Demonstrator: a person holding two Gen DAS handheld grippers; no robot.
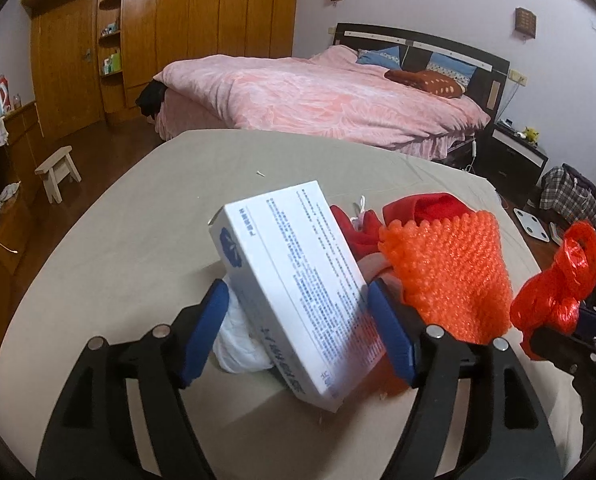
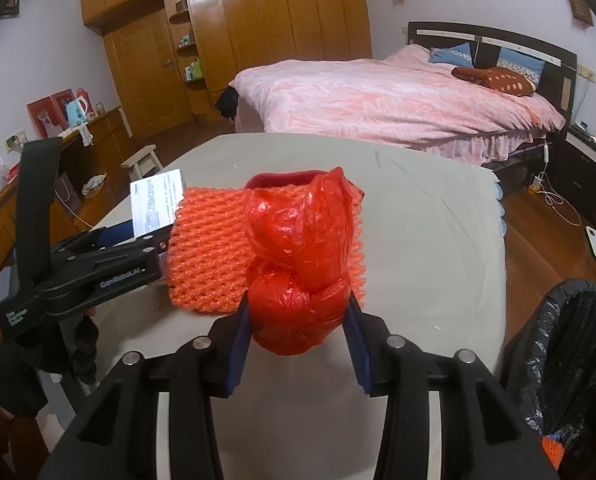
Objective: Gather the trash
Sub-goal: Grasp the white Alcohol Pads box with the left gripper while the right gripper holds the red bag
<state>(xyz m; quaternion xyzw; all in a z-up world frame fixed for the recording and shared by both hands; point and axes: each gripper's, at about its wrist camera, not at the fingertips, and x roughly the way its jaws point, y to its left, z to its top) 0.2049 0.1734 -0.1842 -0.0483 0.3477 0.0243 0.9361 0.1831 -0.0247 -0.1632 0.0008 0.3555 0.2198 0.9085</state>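
Fingers of the left gripper [image 1: 298,328] straddle the white box [image 1: 293,284], which stands tilted between the blue pads, its long axis running up and away from them; whether the pads press on it I cannot tell. Just right of it lies the orange foam net [image 1: 446,272] on the beige table [image 1: 117,220]. Beyond that, the right gripper [image 2: 298,336] is clamped on the knotted red plastic bag [image 2: 298,264], and the black-lined bin [image 2: 570,352] stands nearest that hand.

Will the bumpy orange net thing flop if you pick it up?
Probably yes. The orange foam net looks soft and full of holes, so it likely bends and sags. It seems very light. Its bumpy surface should stop it slipping from a hand-held gripper.
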